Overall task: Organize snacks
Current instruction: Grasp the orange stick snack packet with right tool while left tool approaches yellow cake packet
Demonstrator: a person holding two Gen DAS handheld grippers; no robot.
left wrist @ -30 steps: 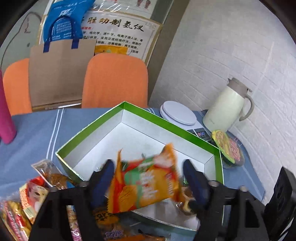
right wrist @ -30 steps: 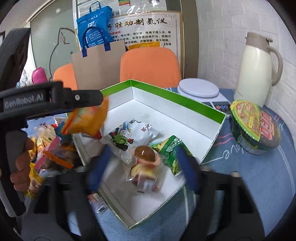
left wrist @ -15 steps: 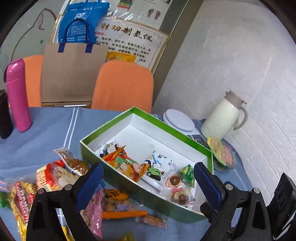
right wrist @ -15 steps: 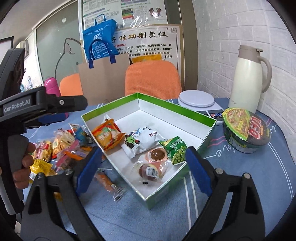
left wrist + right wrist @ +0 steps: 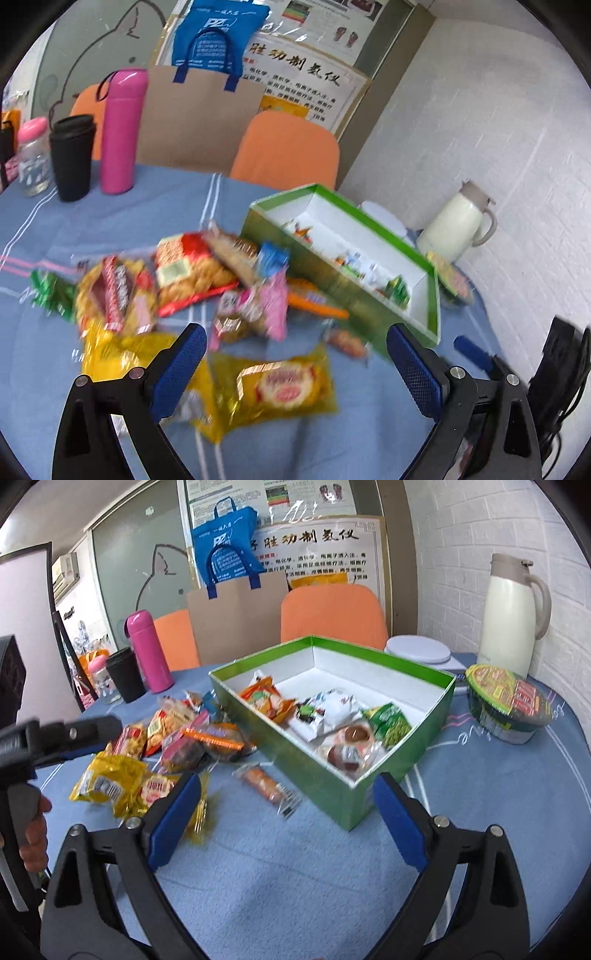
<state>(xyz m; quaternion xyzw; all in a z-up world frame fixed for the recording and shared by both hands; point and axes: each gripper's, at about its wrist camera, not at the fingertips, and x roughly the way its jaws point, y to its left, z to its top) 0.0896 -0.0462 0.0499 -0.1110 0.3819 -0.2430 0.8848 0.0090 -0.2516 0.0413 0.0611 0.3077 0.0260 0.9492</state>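
Hovering over snack pile (image 5: 207, 295), empty-jawed

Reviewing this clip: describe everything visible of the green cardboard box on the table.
The green cardboard box is a shallow, open-topped rectangle, green outside and along the rim, white inside. It sits flat on the blue tablecloth, one corner turned toward the right-wrist camera. Inside lie a few wrapped snacks: an orange packet, a white packet, a green packet and clear-wrapped brown treats. Neither open gripper touches it. The loose snack pile lies along its left side.
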